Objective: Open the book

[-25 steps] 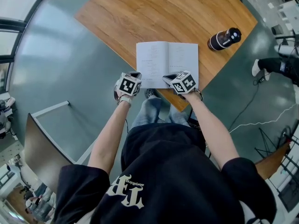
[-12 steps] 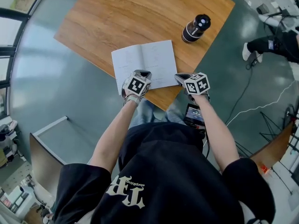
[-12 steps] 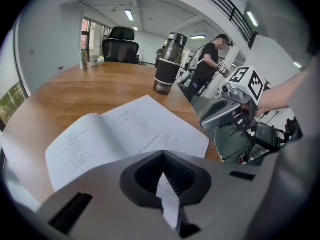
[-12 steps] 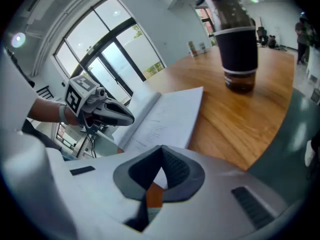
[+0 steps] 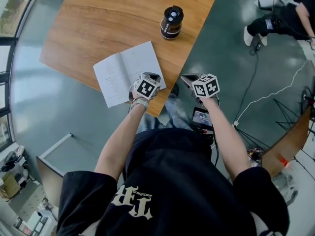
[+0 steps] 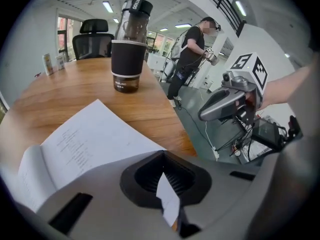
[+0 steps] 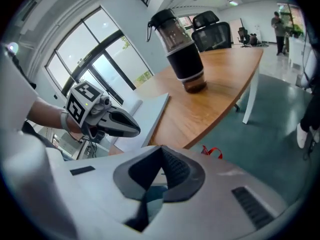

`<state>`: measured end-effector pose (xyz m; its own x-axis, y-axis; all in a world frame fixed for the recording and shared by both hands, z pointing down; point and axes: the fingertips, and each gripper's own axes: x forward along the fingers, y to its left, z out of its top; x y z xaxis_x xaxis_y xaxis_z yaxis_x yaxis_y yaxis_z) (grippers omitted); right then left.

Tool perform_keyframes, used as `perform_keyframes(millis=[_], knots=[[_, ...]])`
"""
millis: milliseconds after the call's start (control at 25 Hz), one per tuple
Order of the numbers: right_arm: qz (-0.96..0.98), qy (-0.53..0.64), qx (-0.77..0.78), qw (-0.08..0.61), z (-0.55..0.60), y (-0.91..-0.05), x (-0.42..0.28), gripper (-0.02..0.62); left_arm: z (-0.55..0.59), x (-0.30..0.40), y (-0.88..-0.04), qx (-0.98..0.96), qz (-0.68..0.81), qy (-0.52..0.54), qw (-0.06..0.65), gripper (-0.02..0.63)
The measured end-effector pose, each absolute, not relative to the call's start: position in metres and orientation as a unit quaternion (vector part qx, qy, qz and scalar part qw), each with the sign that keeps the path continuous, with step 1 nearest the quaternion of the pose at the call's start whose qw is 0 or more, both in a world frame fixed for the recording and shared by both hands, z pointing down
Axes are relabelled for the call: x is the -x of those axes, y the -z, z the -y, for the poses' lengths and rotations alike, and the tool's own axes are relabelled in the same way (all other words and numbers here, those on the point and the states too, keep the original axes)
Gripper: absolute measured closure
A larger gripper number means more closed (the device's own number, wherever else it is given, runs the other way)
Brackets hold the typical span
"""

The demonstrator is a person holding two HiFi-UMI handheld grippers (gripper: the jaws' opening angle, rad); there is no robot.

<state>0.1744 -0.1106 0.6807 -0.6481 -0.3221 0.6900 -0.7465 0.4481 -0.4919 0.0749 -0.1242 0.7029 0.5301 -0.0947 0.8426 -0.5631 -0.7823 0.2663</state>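
One open white paper book lies flat on one wooden table, two pages of faint print showing. It lies along the table's near edge, close to the near corner, and its outer corner hangs over that edge above the floor. One cylindrical bottle, with a black sleeve, a clear upper part and a black lid, stands upright near the table's right edge, well apart from the book.

There are two grey plastic grippers, each with a black-and-white marker cube. The left gripper sits at the book's near right corner, its ribbed dark jaws closed together on a small tip of white page. The right gripper is held off the table beyond its near corner, above the floor, jaws pressed together with nothing between them. The two grippers are near each other but apart.

The tabletop is smooth, warm brown with a long straight grain. The floor is plain grey-green, with a white cable trailing across it at the right. Tall windows line one side of the room. One black office chair stands at the table's far end, and one person in black stands beyond the table.
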Motion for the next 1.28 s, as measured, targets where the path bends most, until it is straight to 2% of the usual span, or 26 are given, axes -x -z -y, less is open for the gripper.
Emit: perform_keyframes(millis=[440,1280], knots=[[0.805,-0.419,-0.337,0.249,0.104,-0.688,-0.202,0.606,0.120,-0.091,-0.719,-0.828,0.181,-0.467,0.250,0.600],[0.824,-0.392,-0.295,0.282,0.112,-0.681,-0.148,0.606,0.116,-0.026,-0.727,-0.817,0.215,-0.469,0.257,0.600]])
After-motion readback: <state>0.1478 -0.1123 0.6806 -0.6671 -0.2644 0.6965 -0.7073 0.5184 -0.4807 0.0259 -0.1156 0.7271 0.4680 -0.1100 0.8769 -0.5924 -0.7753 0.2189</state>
